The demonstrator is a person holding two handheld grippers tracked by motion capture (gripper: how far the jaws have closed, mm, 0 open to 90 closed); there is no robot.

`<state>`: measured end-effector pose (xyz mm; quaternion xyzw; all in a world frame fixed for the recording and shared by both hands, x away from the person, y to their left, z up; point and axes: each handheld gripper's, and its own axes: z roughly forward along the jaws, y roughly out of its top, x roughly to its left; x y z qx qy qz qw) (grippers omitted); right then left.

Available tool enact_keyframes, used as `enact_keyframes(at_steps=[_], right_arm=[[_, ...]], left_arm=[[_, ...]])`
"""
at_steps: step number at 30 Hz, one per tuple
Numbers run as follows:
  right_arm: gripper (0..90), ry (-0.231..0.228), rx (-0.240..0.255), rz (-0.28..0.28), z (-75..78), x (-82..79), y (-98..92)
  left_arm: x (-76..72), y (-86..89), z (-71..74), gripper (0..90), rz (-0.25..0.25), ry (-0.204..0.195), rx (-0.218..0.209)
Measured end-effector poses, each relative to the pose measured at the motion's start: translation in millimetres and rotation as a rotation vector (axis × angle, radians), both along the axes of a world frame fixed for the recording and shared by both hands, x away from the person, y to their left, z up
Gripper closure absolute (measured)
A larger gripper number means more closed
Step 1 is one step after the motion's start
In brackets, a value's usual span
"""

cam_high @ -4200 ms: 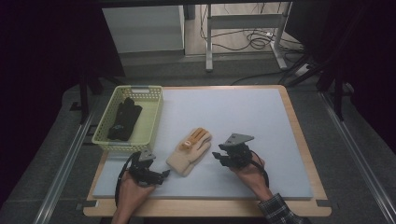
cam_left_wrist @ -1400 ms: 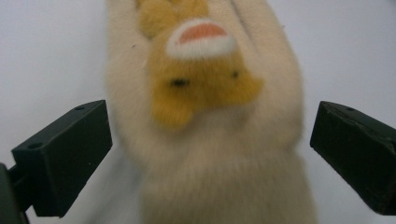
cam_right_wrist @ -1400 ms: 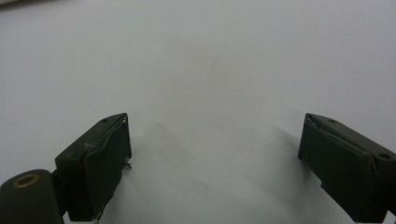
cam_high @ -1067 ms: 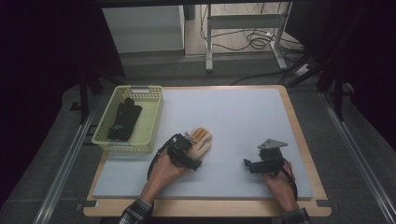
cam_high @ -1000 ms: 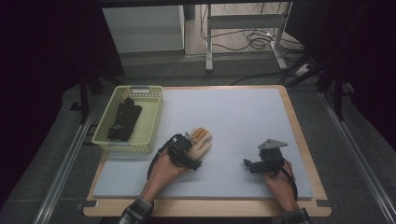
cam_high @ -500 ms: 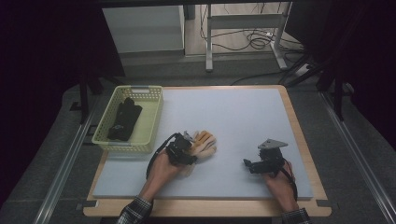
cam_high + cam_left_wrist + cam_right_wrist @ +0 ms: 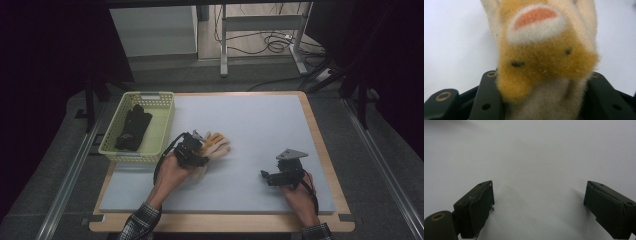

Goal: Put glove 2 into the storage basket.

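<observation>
1. Looking down from the high view, the left gripper (image 7: pixel 192 150) sits at the near end of a cream and orange fuzzy glove (image 7: pixel 214 145) lying on the pale mat (image 7: pixel 260 125), just right of the yellow basket (image 7: pixel 162 127). A black glove (image 7: pixel 132 127) lies inside that basket. The right gripper (image 7: pixel 270 176) rests well apart from the fuzzy glove, near the mat's front right, with a grey plate on top.
2. Seen from the left gripper view, the fuzzy glove (image 7: pixel 544 57) is pinched between the two black jaws, which press its cream cuff from both sides; its orange patches rise above them.
3. Seen from the right gripper view, the right gripper (image 7: pixel 539 202) has its jaws spread wide, with bare mat (image 7: pixel 536 157) between them.
</observation>
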<state>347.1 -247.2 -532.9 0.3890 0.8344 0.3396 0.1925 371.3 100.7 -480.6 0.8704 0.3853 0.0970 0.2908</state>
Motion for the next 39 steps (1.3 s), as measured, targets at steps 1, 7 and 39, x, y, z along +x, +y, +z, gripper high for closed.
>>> enact_keyframes(at_steps=[1,7,39], right_arm=[[9.1,0.001,0.001,-0.001,0.0,-0.1,0.1],[9.1,-0.001,0.001,0.0,0.0,0.1,0.0],[9.1,-0.001,0.003,-0.002,-0.2,0.1,0.2]], left_arm=[[1.0,1.3,2.2,54.1,0.003,-0.001,-0.003],[8.8,14.2,20.9,54.1,0.029,-0.004,-0.017],[37.7,110.8,77.0,53.4,0.259,-0.065,-0.023]])
